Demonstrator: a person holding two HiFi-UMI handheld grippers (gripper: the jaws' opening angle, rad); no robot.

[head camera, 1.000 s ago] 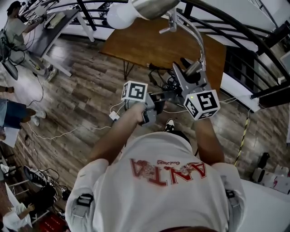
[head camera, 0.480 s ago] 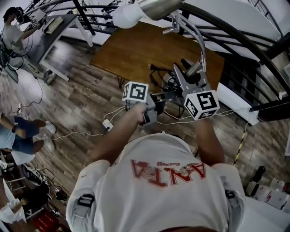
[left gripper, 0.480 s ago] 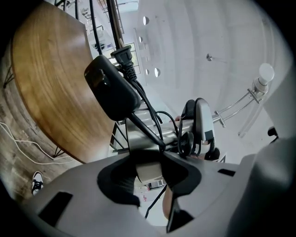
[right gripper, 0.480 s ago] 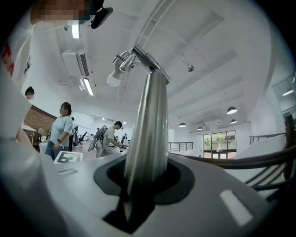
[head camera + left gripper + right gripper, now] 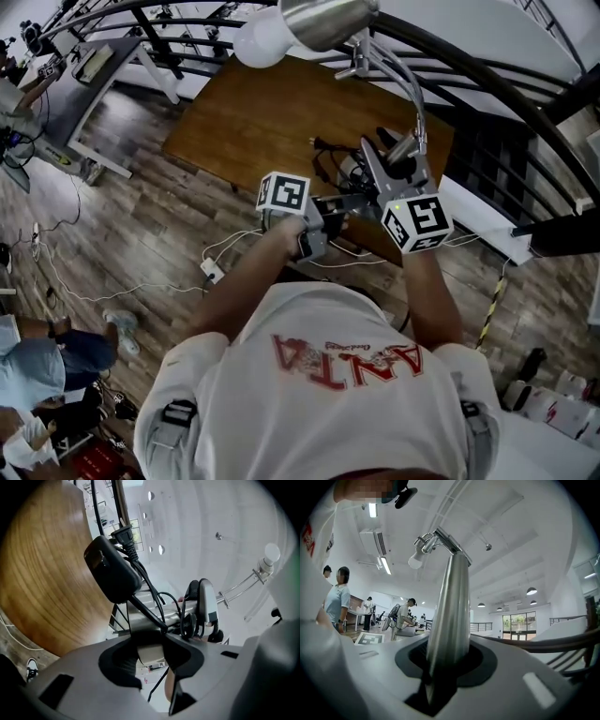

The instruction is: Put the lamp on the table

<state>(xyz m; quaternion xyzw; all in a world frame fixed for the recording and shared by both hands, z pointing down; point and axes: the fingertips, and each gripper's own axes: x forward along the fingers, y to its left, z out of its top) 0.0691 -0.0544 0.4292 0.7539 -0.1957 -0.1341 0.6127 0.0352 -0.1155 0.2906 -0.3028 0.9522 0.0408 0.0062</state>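
Lamp (image 5: 323,19): a desk lamp with a brushed silver metal shade, a round white bulb (image 5: 261,39) sticking out of it, a thin curved metal neck and a tapered shiny stem. It was held up in the air in front of the person, over the near edge of the table (image 5: 253,122), not set down on it.

The right gripper (image 5: 445,667) had its jaws part-way closed and clamped on the stem, a smooth polished cone narrowing upward to a small bracket joint. The lamp (image 5: 450,606) ran straight up from between the pads.

The left gripper (image 5: 151,645) had its jaws set wide but pressed on a pale metal block at the lamp's lower end. The lamp (image 5: 269,555) showed its bulb far right in that view. A black matte power adapter (image 5: 110,571) with a two-pin plug (image 5: 123,534) and a black cord (image 5: 149,590) dangled in front of the jaws.

Writing: red "ANTA" letters (image 5: 349,356) on the person's white shirt, upside down from the head view. Each gripper carried a cube with black-and-white square markers, the left gripper (image 5: 317,225) one at its back and the right gripper (image 5: 386,159) one too.

The table (image 5: 42,573) was brown wood with a visible grain, a smooth flat top and thin dark legs. The floor (image 5: 141,225) was grey-brown wood-look planks, with a white cable (image 5: 94,295) trailing across it.
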